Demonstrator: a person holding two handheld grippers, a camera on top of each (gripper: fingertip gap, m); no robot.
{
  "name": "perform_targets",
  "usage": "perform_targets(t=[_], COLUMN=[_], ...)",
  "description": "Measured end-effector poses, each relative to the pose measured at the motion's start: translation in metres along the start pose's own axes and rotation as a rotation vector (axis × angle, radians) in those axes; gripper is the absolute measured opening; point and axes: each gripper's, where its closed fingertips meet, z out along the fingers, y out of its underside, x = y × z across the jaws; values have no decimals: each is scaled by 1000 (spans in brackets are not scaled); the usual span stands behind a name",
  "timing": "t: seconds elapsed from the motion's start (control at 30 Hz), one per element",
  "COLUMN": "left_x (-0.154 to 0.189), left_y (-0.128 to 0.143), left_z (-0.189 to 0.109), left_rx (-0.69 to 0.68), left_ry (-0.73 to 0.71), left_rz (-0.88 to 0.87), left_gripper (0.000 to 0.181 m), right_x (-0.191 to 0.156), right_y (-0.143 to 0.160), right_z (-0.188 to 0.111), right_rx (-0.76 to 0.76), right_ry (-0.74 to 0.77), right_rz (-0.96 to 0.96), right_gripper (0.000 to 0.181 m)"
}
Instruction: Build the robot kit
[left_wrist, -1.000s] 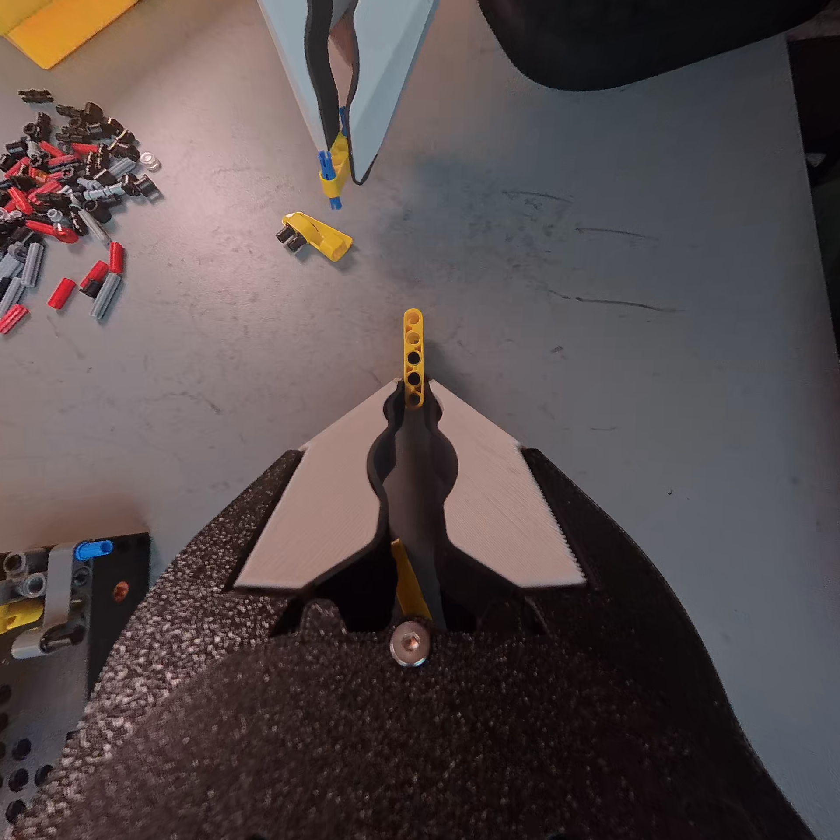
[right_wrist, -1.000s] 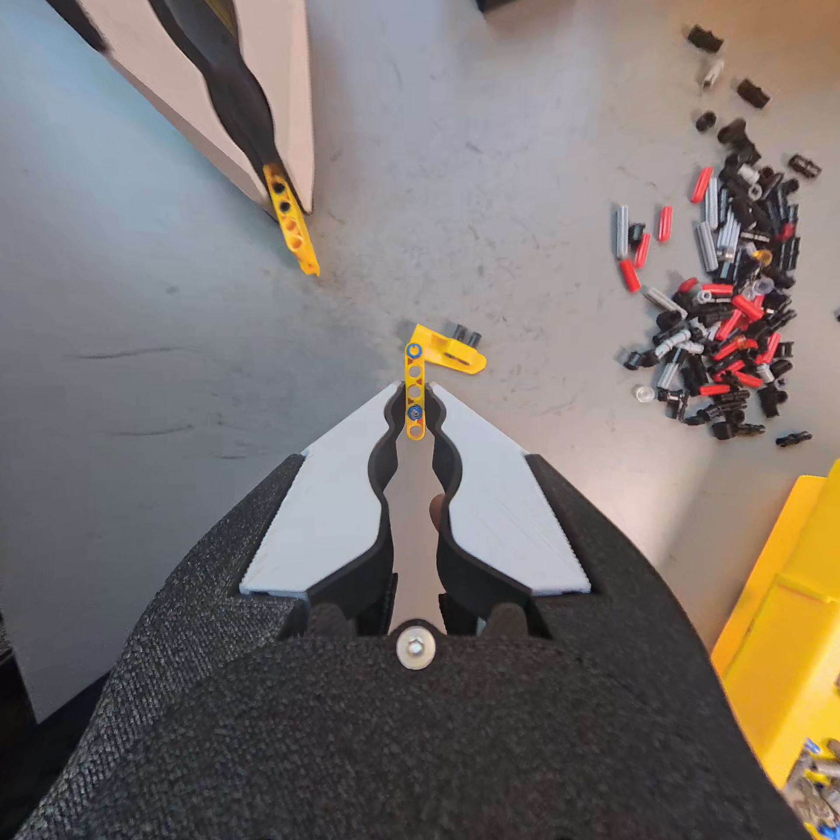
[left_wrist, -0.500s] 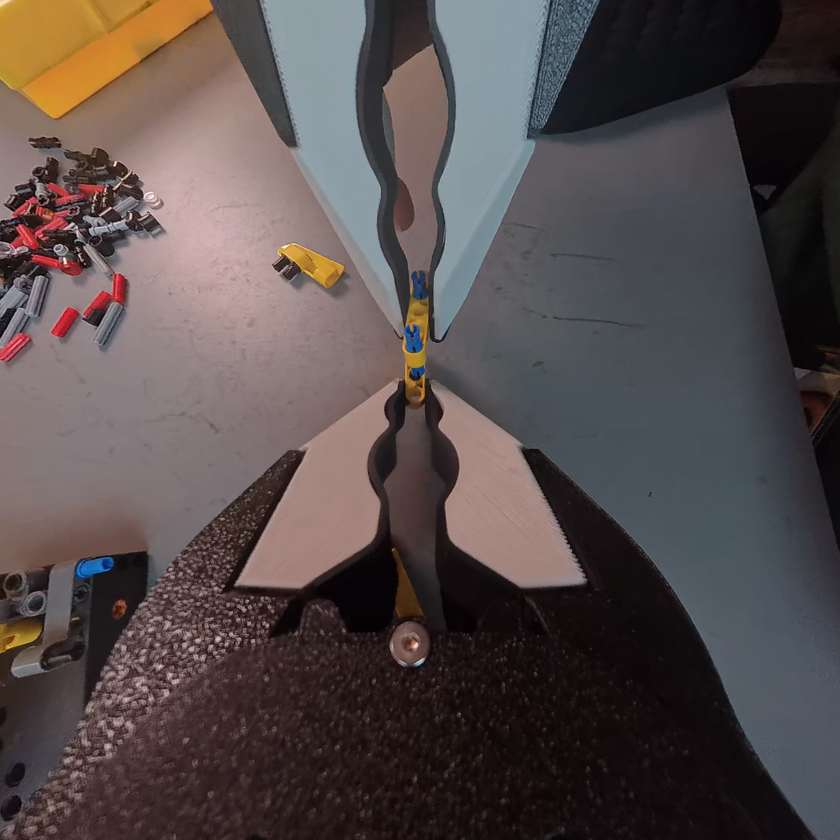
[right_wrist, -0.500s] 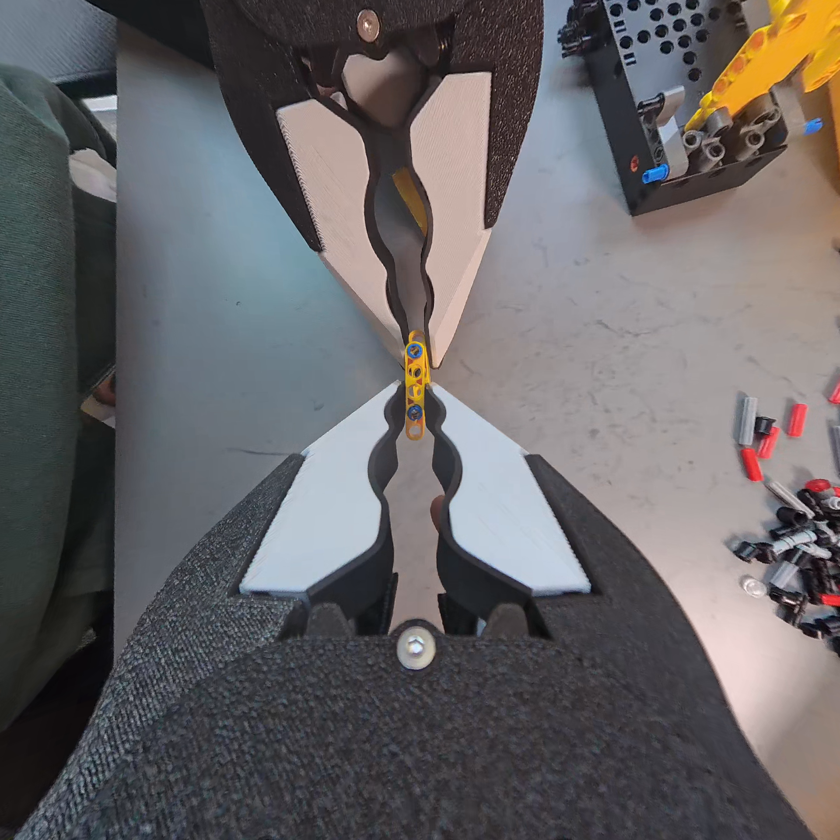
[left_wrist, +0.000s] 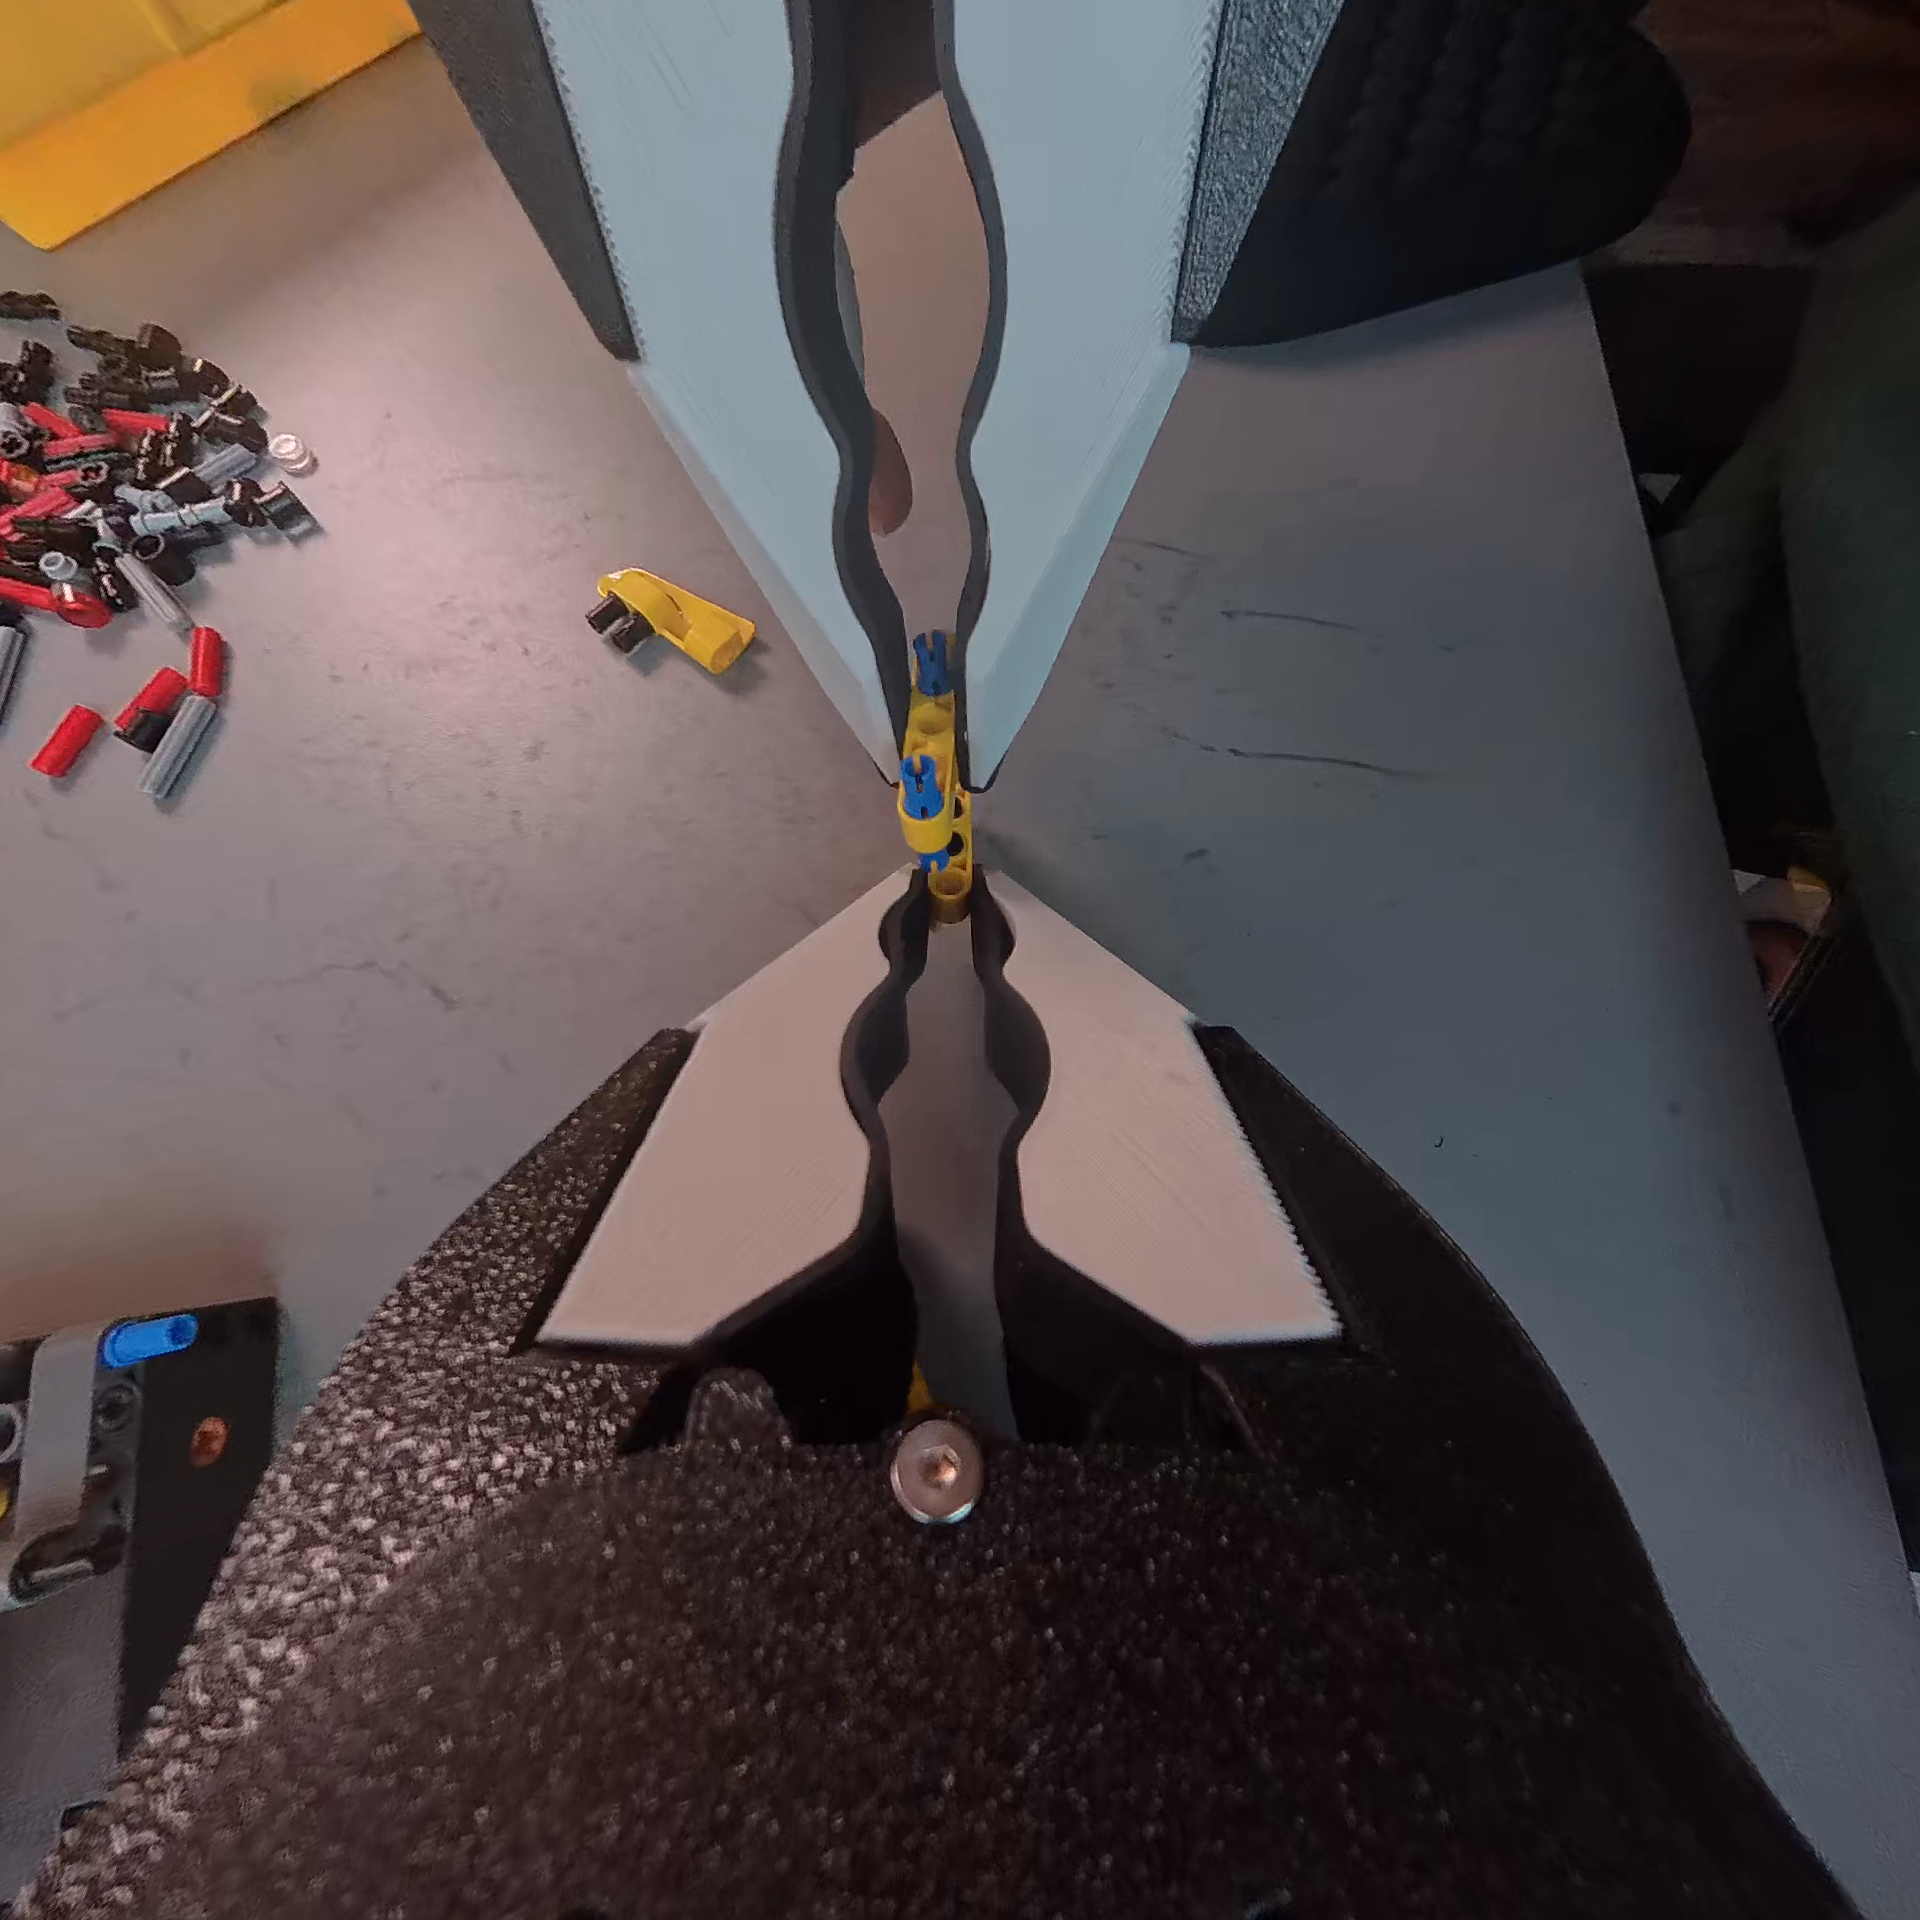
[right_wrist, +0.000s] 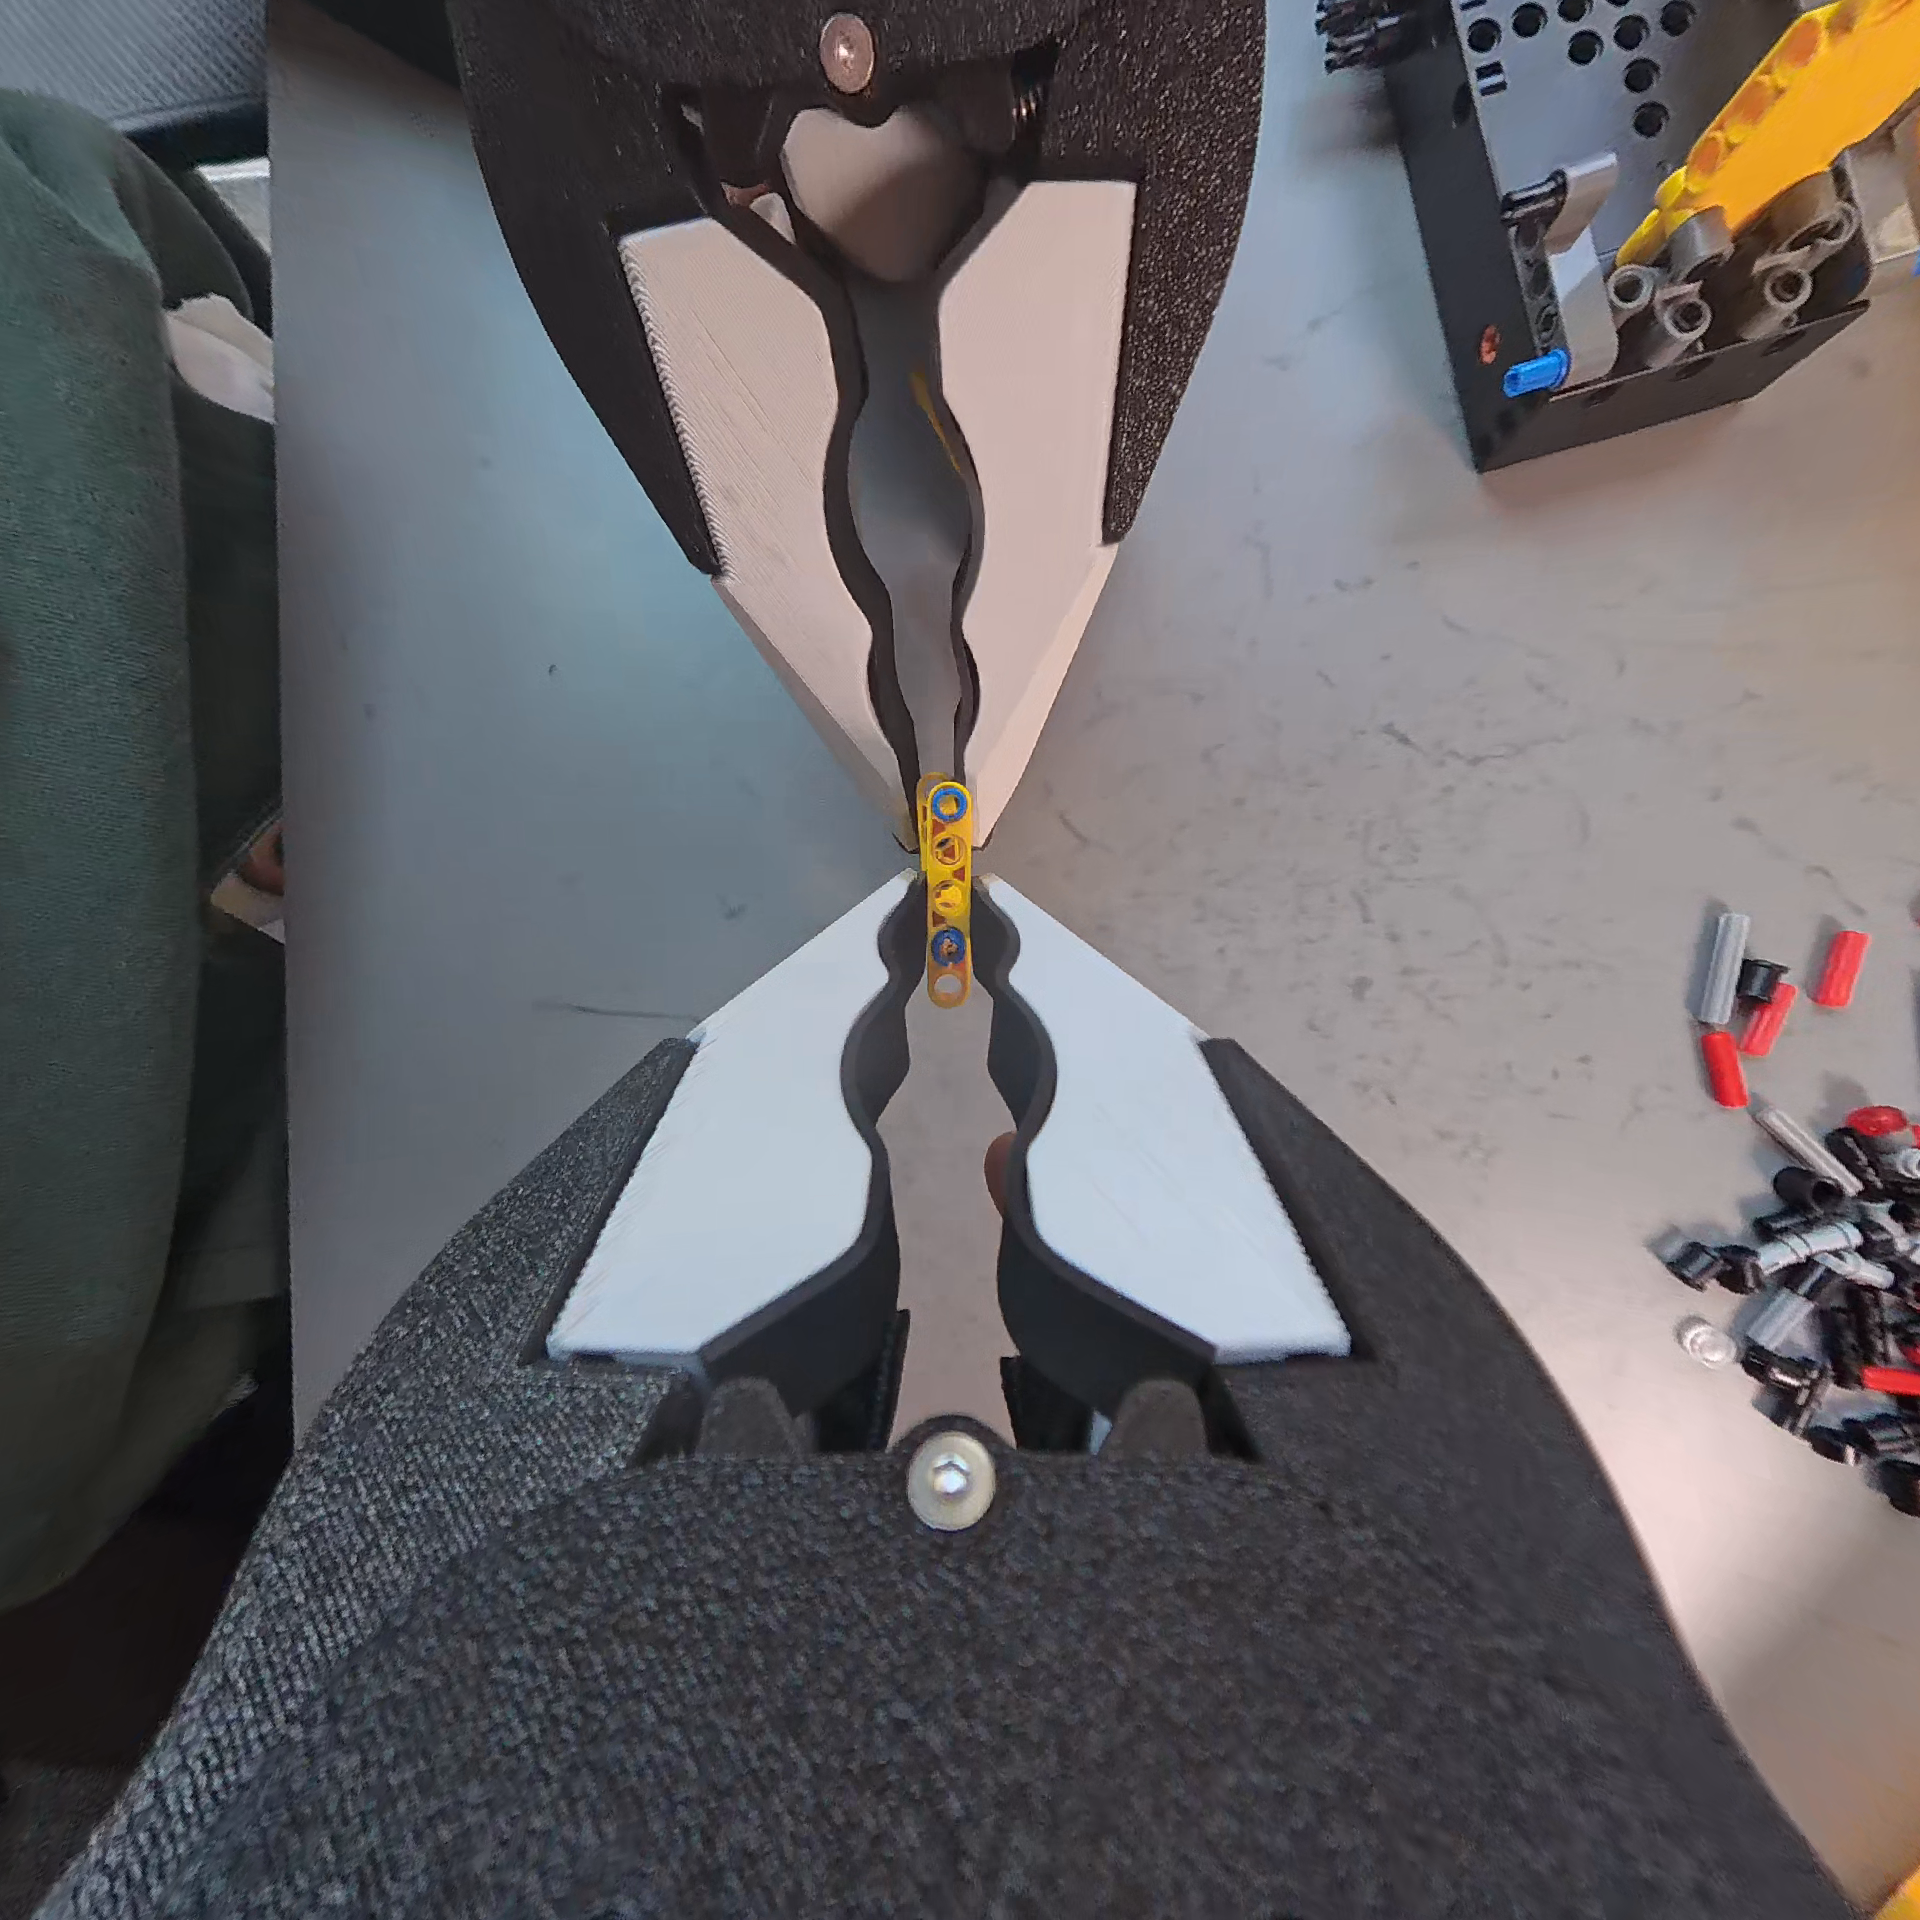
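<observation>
On the left side of the grey table (left_wrist: 1351, 935), in the left wrist view, lies a pile of small red, grey and black pins (left_wrist: 114, 520). A yellow tray (left_wrist: 156, 104) sits at the far left corner. Near the bottom left edge stands a black block with holes (left_wrist: 197, 1455), with a blue pin (left_wrist: 145, 1340) poking out of it. A bit further right, a yellow angled piece (left_wrist: 675, 629) lies flat by itself, well apart from the pile.

In the middle, the left gripper (left_wrist: 948, 894) is squeezed tight on the end of a yellow beam (left_wrist: 948, 896) with holes. The right gripper (left_wrist: 930, 727) comes in from the far side, tip to tip with it. It is pinched tight on a second yellow beam (left_wrist: 930, 727) that has blue pins (left_wrist: 920, 784) stuck in it. The two beams touch each other just above the table, between the two sets of tips. They may already be pushed together, but the spot is too small to be sure.

In the right wrist view, the second beam shows its flat face with holes, held between the right gripper's tips (right_wrist: 948, 935). The left gripper (right_wrist: 940, 821) points back at it from the far side. A person's green sleeve (right_wrist: 94, 727) is at the left edge of the table. At the far right corner is the black block with a yellow and grey build (right_wrist: 1745, 208) on it. The pin pile lies at the right edge.
</observation>
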Motion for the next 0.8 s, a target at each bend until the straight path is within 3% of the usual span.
perform_targets(t=[0.8], left_x=[0], left_y=[1], left_z=[1], left_rx=[-16], left_ry=[3], left_rz=[-12], left_gripper=[6], right_x=[-2], right_y=[2], right_z=[6], right_rx=[-172], right_ry=[-5], right_rz=[-47], right_gripper=[6])
